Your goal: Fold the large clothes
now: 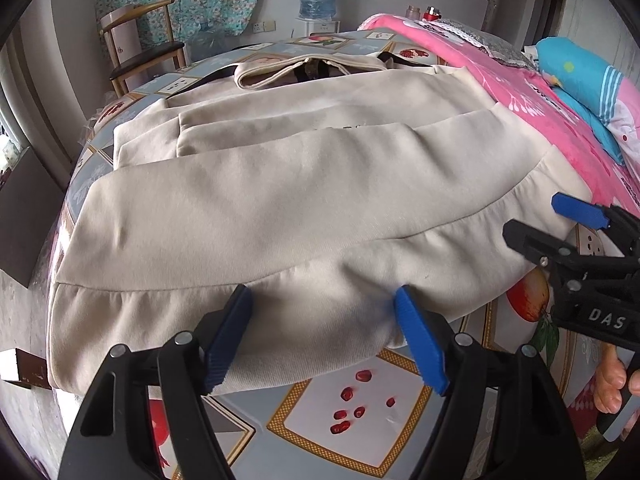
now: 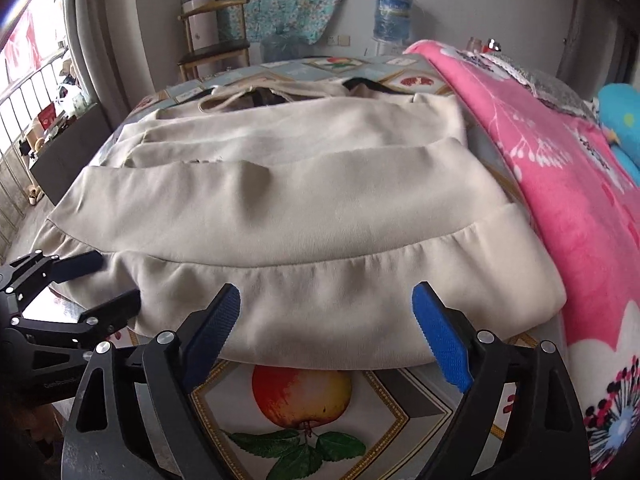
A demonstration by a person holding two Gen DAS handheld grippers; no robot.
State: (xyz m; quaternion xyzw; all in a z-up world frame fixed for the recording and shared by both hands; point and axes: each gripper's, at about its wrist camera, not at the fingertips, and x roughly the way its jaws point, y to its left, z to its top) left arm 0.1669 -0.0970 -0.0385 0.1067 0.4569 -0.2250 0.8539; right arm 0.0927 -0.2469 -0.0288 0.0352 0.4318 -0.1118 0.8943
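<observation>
The beige garment [image 1: 280, 200] lies spread flat on the patterned tablecloth [image 1: 348, 432], sleeves folded across its body, beside a pink blanket [image 2: 560, 184]. The left gripper [image 1: 324, 300] and right gripper [image 2: 326, 300] sit at its near hem, jaws spread, gripping nothing

Your left gripper [image 1: 324, 300] and right gripper [image 2: 326, 300] are black plastic frames with silver screws and ribbed blue finger pads. At the right edge of the left wrist view, white "DAS" lettering marks the right gripper, above your bare fingers [image 1: 610, 384].

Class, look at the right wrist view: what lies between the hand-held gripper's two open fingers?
The beige garment's hem band lies between the right hand-held gripper's fingers, over the fruit-print tablecloth.
</observation>
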